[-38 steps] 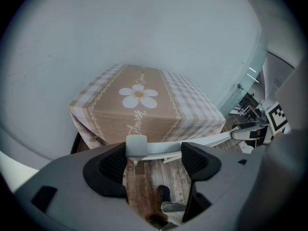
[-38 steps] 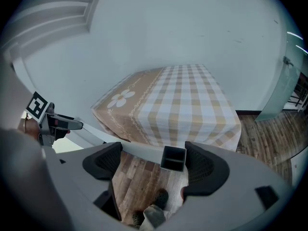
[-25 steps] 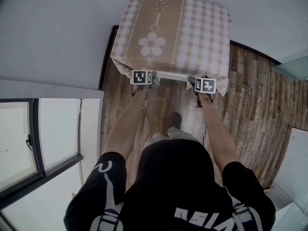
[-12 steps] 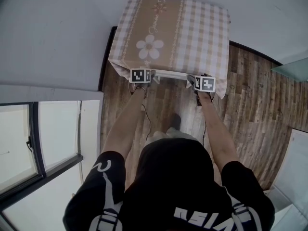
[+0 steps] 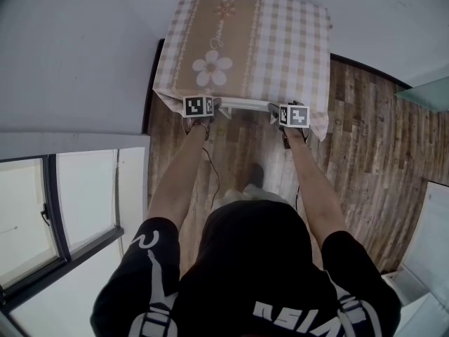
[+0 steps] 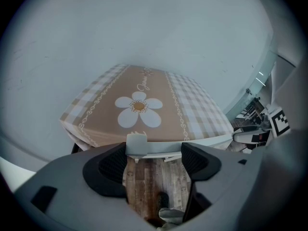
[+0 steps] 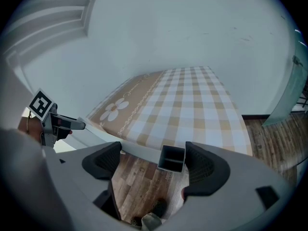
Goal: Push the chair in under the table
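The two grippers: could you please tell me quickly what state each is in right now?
Left gripper: open, white chair post top between its jaws.
Right gripper: open, hollow chair post end between its jaws.

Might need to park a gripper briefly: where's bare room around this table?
The cloth-covered table is bare on top. Open wood floor lies right of it and between the chair rail and the person's feet. Crowded: the table's near edge, where left gripper and right gripper meet the chair rail; its left side is near the wall.
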Action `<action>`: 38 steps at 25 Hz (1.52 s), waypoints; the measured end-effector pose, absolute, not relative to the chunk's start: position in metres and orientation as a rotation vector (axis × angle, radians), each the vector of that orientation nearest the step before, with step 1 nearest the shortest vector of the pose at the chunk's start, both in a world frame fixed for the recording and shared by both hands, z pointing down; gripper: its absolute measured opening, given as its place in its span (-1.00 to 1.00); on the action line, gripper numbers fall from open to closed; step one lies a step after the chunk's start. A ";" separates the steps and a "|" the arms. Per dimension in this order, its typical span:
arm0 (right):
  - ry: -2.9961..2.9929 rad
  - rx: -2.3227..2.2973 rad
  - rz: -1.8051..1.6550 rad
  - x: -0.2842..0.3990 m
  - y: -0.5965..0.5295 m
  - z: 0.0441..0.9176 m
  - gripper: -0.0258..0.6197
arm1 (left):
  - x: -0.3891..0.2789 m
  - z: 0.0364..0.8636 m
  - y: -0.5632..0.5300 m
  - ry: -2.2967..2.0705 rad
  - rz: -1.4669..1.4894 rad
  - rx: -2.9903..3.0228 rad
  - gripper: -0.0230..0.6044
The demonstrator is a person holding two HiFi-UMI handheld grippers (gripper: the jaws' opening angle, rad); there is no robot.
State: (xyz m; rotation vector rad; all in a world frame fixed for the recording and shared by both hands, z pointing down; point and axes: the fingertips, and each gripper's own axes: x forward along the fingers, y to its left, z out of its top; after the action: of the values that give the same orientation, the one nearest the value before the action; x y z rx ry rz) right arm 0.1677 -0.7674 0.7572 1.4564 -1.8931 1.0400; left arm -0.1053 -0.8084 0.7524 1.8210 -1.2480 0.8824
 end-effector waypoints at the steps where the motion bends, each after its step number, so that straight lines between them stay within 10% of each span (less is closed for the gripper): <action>1: -1.891 1.456 1.037 0.168 -0.769 0.757 0.43 | -0.105 0.752 -0.810 -1.250 0.882 1.818 0.25; 16: -1.830 1.419 1.020 0.170 -0.773 0.753 0.39 | -0.105 0.748 -0.810 -1.304 0.798 1.863 0.25; 38: -2.076 1.642 0.803 0.151 -0.737 0.640 -0.21 | -0.087 0.641 -0.751 -1.410 0.477 2.078 0.24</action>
State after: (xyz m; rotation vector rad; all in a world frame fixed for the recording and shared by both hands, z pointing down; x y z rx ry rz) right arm 0.1513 -0.7373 0.6401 1.6423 -2.0765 0.8030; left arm -0.0865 -0.7513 0.6407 2.0785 -1.4104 0.4766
